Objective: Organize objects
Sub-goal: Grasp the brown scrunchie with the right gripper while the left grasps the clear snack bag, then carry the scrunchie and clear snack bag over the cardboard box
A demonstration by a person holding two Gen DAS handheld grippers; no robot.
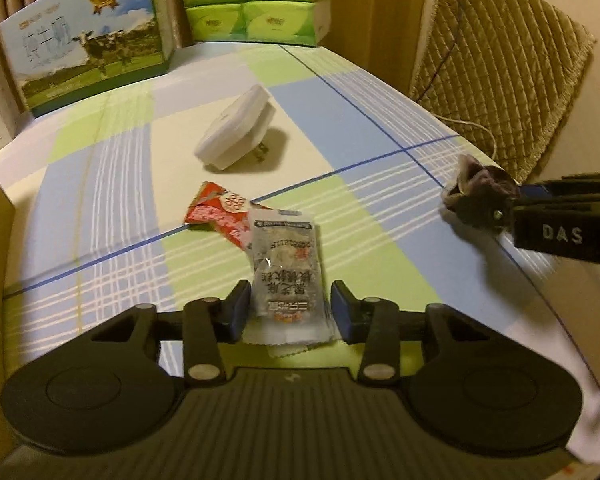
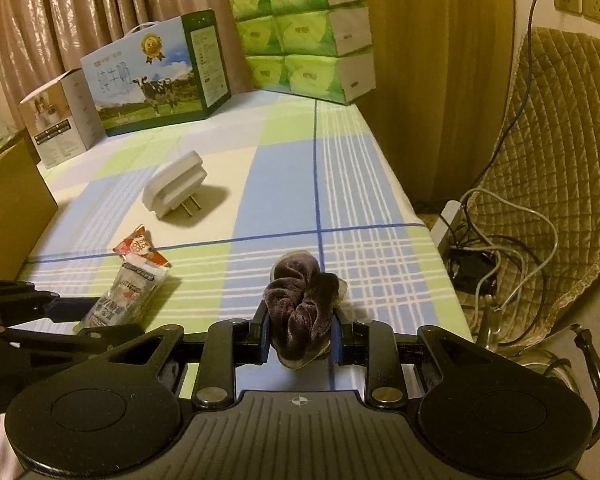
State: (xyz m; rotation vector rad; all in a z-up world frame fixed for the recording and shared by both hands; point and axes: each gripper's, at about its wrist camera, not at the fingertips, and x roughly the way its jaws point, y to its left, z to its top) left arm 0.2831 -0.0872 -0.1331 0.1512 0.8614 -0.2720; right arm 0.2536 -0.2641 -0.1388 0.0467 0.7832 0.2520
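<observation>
Currently left gripper [image 1: 288,312] straddles clear snack packet [image 1: 286,264] on checked tablecloth [image 1: 112,184], pads just beside its edges; whether they press it, cannot tell. Red packet [image 1: 216,214] partly under it. Right gripper [image 2: 300,338] pinches dark scrunchie [image 2: 300,300]. White plug adapter [image 1: 234,130] lies apart. Milk carton box [image 2: 148,76], stacked tissue packs [image 2: 304,32] at far edge, contents unseen.
</observation>
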